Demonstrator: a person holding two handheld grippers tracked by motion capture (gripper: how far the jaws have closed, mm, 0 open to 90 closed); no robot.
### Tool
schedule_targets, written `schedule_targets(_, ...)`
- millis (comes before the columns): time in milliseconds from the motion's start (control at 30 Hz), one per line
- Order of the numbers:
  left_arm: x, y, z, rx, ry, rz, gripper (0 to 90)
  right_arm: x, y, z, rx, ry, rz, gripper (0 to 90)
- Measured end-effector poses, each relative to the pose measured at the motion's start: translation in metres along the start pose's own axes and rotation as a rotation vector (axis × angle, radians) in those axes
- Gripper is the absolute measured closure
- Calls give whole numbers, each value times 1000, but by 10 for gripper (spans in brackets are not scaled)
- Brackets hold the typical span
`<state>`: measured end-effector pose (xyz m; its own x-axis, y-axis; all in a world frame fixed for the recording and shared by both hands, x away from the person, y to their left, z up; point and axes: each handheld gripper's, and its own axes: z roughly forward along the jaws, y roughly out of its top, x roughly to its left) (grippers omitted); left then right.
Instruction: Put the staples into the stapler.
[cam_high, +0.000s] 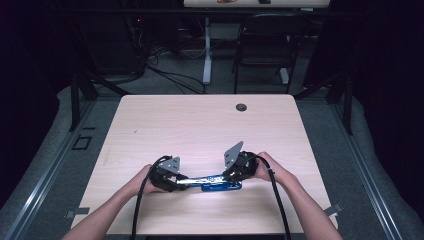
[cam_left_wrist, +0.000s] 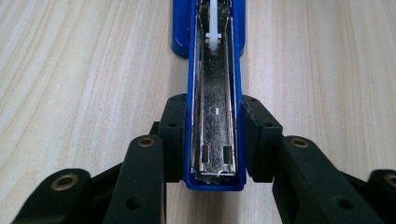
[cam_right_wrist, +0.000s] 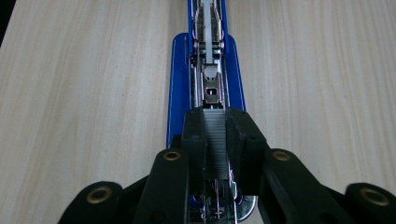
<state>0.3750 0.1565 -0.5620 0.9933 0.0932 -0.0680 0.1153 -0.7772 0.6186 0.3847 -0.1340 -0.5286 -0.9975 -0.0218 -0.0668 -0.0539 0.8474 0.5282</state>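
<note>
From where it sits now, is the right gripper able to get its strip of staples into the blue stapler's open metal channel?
Probably yes: the right gripper holds the grey staple strip directly above the blue stapler, whose channel lies open and unobstructed, held steady by the left gripper.

A pale wooden table (cam_high: 200, 125) stands on grey floor, with a round dark hole (cam_high: 241, 107) near its far edge. At the near middle, a person's two hands hold black grippers facing each other. The left gripper (cam_high: 181, 181) sits left of centre, the right gripper (cam_high: 227, 175) just right of it, each topped by a grey three-cornered plate. Between them lies a blue stapler (cam_high: 220, 185), opened out, its silver arm (cam_high: 196, 180) stretching left to the left gripper. Black cables trail back along both forearms. Beyond the table stand a dark chair (cam_high: 262, 45) and a white desk leg (cam_high: 206, 55).
</note>
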Motion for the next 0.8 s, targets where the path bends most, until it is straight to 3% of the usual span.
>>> schedule_targets(300,-1,0,-1,9,17,-4,654,-4,3,1,15,30,-24,782)
schedule_targets(800,-2,0,0,-6,2,-13,656,-7,7,3,37,53,-53,781)
